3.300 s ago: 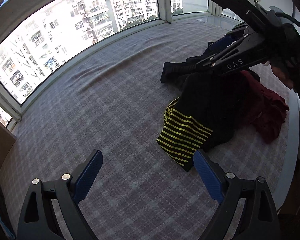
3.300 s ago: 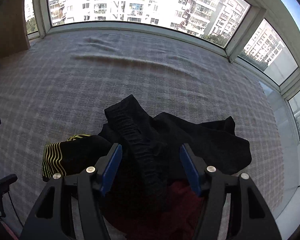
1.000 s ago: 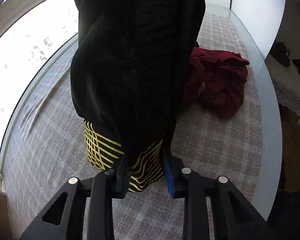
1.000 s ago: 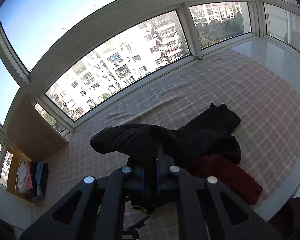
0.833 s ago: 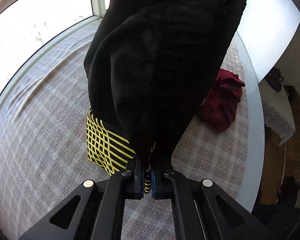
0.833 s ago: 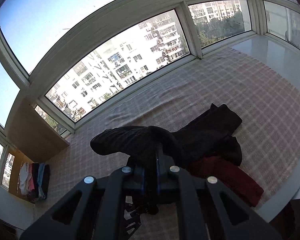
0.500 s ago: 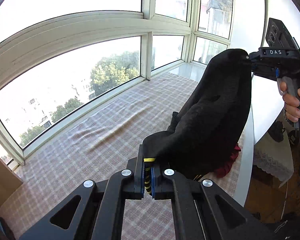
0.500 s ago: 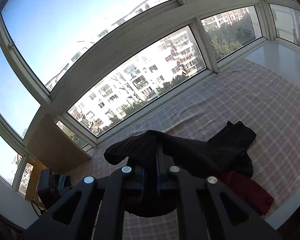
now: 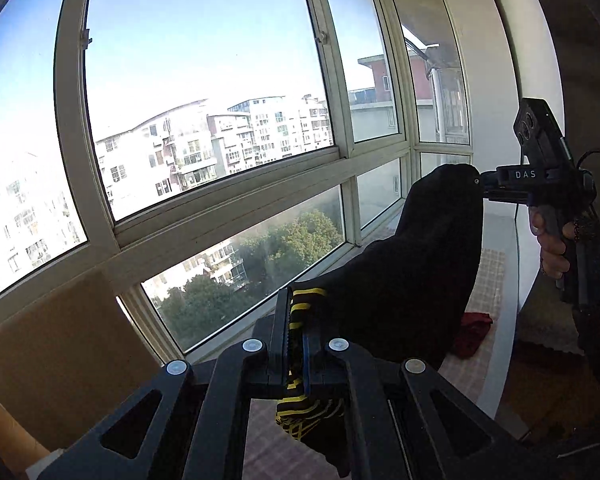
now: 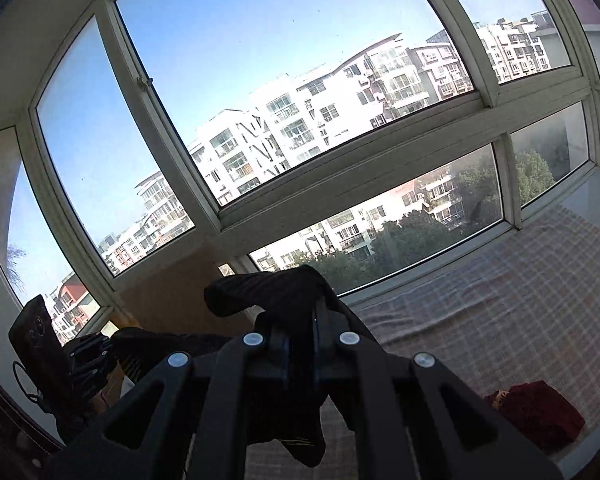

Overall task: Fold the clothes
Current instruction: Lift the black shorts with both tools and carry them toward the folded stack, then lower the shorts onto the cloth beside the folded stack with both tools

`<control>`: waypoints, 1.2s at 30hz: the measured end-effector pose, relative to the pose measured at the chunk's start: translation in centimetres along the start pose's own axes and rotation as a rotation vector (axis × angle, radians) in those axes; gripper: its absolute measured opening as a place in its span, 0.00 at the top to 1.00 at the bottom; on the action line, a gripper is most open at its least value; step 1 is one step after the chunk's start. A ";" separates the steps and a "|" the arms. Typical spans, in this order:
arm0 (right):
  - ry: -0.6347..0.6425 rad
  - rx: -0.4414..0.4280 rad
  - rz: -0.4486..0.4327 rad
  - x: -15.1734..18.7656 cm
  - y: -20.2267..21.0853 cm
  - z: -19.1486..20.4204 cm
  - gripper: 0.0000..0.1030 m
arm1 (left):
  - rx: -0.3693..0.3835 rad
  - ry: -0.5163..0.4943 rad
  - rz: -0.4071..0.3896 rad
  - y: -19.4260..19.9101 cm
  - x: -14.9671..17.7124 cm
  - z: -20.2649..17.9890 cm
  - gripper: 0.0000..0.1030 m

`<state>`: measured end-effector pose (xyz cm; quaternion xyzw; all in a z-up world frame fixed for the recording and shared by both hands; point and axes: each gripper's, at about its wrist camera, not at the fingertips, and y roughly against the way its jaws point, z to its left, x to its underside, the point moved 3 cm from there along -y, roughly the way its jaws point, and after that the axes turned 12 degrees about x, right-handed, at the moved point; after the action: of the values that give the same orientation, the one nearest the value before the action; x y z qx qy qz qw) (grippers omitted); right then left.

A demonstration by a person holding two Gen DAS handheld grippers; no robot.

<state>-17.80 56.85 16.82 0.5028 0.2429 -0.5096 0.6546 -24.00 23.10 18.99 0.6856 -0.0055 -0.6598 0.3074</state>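
A black garment with a yellow-striped cuff (image 9: 412, 276) hangs in the air, stretched between both grippers. My left gripper (image 9: 296, 340) is shut on the yellow-striped end (image 9: 304, 308). In the left wrist view my right gripper (image 9: 480, 188) pinches the other end at upper right, with a hand (image 9: 552, 248) on its handle. In the right wrist view my right gripper (image 10: 304, 344) is shut on bunched black cloth (image 10: 268, 292), and the left gripper (image 10: 96, 356) shows at far left holding the same garment.
A dark red garment (image 10: 536, 412) lies crumpled on the plaid-covered surface (image 10: 480, 312) near its front edge, also seen as red cloth (image 9: 472, 332) behind the black garment. Large windows (image 9: 204, 120) ring the surface. A brown cabinet (image 9: 60, 352) stands at the left.
Both grippers have lifted the black garment off the surface and tilted up towards the windows. The left gripper closed on the striped end about a second ago.
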 end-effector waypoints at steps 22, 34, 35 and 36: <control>0.160 0.186 0.553 20.1 -26.9 10.5 0.65 | -0.287 0.386 0.705 -13.1 31.5 21.0 0.71; 0.406 0.088 0.764 27.7 -36.8 5.2 0.53 | -0.151 0.562 0.802 -12.2 38.6 26.2 0.47; 0.452 0.100 0.768 28.1 -37.9 5.0 0.53 | -0.154 0.559 0.805 -12.6 38.6 26.5 0.47; 0.493 0.111 0.774 28.5 -39.0 4.8 0.53 | -0.156 0.556 0.808 -13.0 38.5 26.7 0.47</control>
<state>-43.94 41.43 -21.01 0.6969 0.1580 -0.1055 0.6915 -48.44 6.63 -19.71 0.7535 -0.1392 -0.2785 0.5790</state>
